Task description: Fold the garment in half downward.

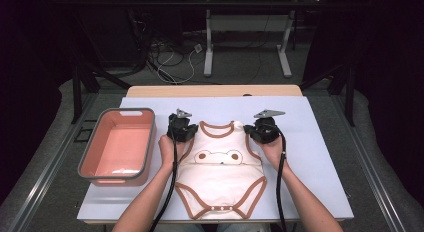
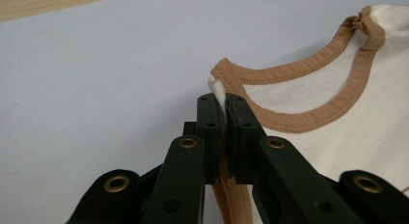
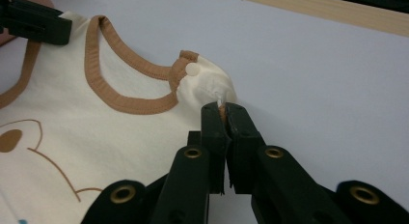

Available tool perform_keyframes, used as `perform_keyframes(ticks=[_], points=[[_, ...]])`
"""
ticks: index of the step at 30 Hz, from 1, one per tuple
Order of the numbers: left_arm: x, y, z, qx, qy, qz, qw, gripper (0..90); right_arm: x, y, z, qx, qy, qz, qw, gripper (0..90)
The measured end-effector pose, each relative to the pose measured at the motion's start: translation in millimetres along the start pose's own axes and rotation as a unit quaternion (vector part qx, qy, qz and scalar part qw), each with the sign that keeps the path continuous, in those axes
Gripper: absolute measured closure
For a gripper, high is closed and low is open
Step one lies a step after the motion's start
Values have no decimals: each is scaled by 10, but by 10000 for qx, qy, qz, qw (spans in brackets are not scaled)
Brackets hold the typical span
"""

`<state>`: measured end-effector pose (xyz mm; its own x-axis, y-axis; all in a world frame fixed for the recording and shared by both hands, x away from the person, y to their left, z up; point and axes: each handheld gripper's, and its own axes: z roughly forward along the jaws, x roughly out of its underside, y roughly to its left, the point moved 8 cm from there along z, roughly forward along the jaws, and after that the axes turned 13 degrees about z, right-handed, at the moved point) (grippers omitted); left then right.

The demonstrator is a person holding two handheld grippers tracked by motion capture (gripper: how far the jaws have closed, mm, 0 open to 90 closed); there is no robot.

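Both grippers are clamped on the cream cotton baby bodysuit with brown trim and a bear face print (image 1: pixel 221 169); it lies flat mid-table on the pale lilac table mat (image 1: pixel 310 142), neck end far, snap crotch near, the salmon plastic bin with grey rim (image 1: pixel 118 147) well apart to its left.

Left gripper (image 2: pixel 220 101): jaws closed all the way onto the left shoulder strap, only a thin pinch of cream cloth pokes out above the tips; in the high view it sits at the far-left corner of the garment (image 1: pixel 181 128).

Right gripper (image 3: pixel 222 108): jaws likewise closed, biting the edge of the right shoulder flap just below the white snap button (image 3: pixel 193 69); in the high view at the far-right corner (image 1: pixel 263 129).

Risks, as I judge them:
- both bites are shallow, right at the hem; a lift or a tug apart could pull the cloth out of one side, then the garment swings off the other;
- the right bite looks thinner than the left; I'd expect it to slip first;
- uneven lift heights would skew the body and spoil any fold line;
- pulling the shoulders apart stretches the neck trim; it could pop the snap flap open;
- the near end drags on the mat if raised too low; it may bunch or fold under;
- the trailing black cables (image 1: pixel 170 192) cross the garment's sides; they could snag the cloth on a sweep.
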<state>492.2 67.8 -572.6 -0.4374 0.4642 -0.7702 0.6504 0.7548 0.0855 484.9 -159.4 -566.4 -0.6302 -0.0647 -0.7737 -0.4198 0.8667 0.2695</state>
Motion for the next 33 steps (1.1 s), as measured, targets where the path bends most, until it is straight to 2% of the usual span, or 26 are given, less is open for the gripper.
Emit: perform_keyframes(ticks=[5, 6, 11, 15, 23, 33], points=[[-15, -63, -129, 19, -176, 69, 9998, 857, -31, 112, -176, -170, -120, -65, 9998, 873], [-22, -79, -186, -7, -251, 97, 9996, 857, -27, 125, -189, -188, -104, -91, 9997, 873], [-24, -90, -292, -75, -326, 70, 9994, 857, -8, 145, -222, -269, -78, -94, 9996, 872], [-3, -173, -415, -79, -415, 91, 9991, 856, 41, 202, -275, -355, -10, -112, 9993, 871], [98, -297, -496, 94, -402, 165, 9990, 855, 126, 290, -369, -419, 23, -255, 9988, 871], [269, -341, -593, 237, -415, 154, 9987, 853, 229, 367, -459, -496, 163, -333, 9981, 871]])
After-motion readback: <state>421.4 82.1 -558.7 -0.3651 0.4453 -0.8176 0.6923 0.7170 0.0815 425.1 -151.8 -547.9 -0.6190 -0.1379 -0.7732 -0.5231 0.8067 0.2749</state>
